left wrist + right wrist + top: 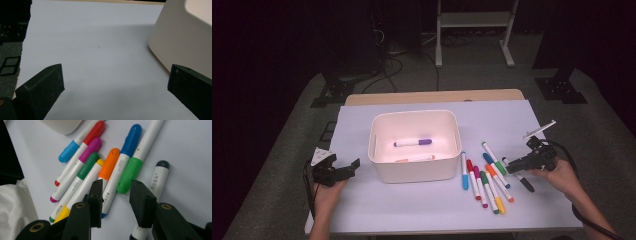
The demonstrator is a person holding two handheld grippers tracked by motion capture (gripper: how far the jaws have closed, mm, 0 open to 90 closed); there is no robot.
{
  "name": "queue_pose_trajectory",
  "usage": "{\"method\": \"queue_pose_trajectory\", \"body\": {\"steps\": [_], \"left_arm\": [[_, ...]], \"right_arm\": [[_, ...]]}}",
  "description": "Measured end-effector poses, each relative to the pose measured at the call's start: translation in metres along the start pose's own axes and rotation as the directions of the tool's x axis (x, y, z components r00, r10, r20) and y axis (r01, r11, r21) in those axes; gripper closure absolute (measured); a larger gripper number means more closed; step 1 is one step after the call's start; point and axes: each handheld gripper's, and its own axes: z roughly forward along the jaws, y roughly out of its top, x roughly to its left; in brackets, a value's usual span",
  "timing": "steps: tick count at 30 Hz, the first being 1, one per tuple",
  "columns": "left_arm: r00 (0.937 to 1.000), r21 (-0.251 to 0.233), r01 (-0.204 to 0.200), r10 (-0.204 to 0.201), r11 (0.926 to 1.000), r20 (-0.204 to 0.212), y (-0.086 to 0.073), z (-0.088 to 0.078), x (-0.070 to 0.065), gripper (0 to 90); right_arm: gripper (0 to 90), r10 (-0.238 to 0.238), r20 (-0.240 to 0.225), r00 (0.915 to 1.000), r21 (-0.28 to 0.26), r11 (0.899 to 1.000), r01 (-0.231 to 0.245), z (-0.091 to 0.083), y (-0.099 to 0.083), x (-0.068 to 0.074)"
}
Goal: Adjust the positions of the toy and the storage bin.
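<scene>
Right gripper sits low at the right of the high view, over the row of loose markers, its jaws partly apart with nothing pinched. In the right gripper view the jaws straddle the blue-capped marker; the pads are not touching it, and its lower end slips out of sight behind the left jaw. The black-capped marker runs down behind the right jaw, most of its barrel hidden. The green-capped marker is cut off at the top edge.

Left gripper rests at the lower left, jaws wide apart and empty, just beside the white bin; in the left gripper view the bin's wall is cropped at the right edge.

Inside the bin lies a purple-capped marker, and an orange one half lost in shadow against the near wall.
</scene>
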Motion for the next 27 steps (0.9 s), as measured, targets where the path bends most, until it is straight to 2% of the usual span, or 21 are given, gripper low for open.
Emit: {"method": "queue_pose_trajectory", "body": {"steps": [6, 9, 11, 13, 15, 20, 22, 23, 27], "left_arm": [[1.0000, 0.001, 0.000, 0.000, 1.0000, 0.000, 0.000, 0.000, 0.000, 0.0], [1.0000, 0.001, -0.002, 0.002, 1.0000, 0.000, 0.000, 0.000, 0.000, 0.0], [1.0000, 0.004, -0.002, 0.002, 1.0000, 0.000, 0.000, 0.000, 0.000, 0.0], [1.0000, 0.001, -0.001, 0.001, 1.0000, 0.000, 0.000, 0.000, 0.000, 0.0], [1.0000, 0.000, 0.003, -0.003, 1.0000, -0.001, 0.000, 0.000, 0.000, 0.0], [1.0000, 0.001, 0.004, -0.004, 1.0000, 0.000, -0.001, 0.000, 0.000, 0.0], [1.0000, 0.004, 0.003, -0.003, 1.0000, 0.000, -0.001, 0.001, 0.000, 0.0], [1.0000, 0.006, 0.002, -0.002, 1.0000, 0.000, -0.001, 0.001, 0.000, 0.0], [1.0000, 0.005, 0.002, -0.002, 1.0000, 0.000, 0.000, 0.001, 0.000, 0.0]], "right_arm": [[61.9, 0.011, 0.038, 0.9992, 0.011, 1.000, -0.011, 0.002, -0.009, -0.006], [62.8, 0.017, 0.035, 0.9993, 0.000, 1.000, -0.017, 0.003, -0.014, -0.009], [62.7, 0.024, 0.048, 0.9986, 0.003, 1.000, -0.024, 0.002, -0.015, -0.009], [62.3, 0.015, 0.073, 0.9972, 0.013, 1.000, -0.016, 0.003, -0.016, -0.010], [62.3, 0.014, 0.073, 0.9972, 0.001, 1.000, -0.015, 0.001, -0.017, -0.010], [62.2, 0.035, 0.124, 0.9917, -0.066, 0.997, -0.027, -0.015, -0.019, -0.019], [61.7, 0.049, 0.158, 0.9863, -0.089, 0.995, -0.035, -0.023, -0.020, -0.024], [61.4, 0.058, 0.179, 0.9820, -0.087, 0.995, -0.043, -0.026, -0.021, -0.027], [61.0, 0.080, 0.202, 0.9761, -0.054, 0.996, -0.070, -0.021, -0.026, -0.036]]}}
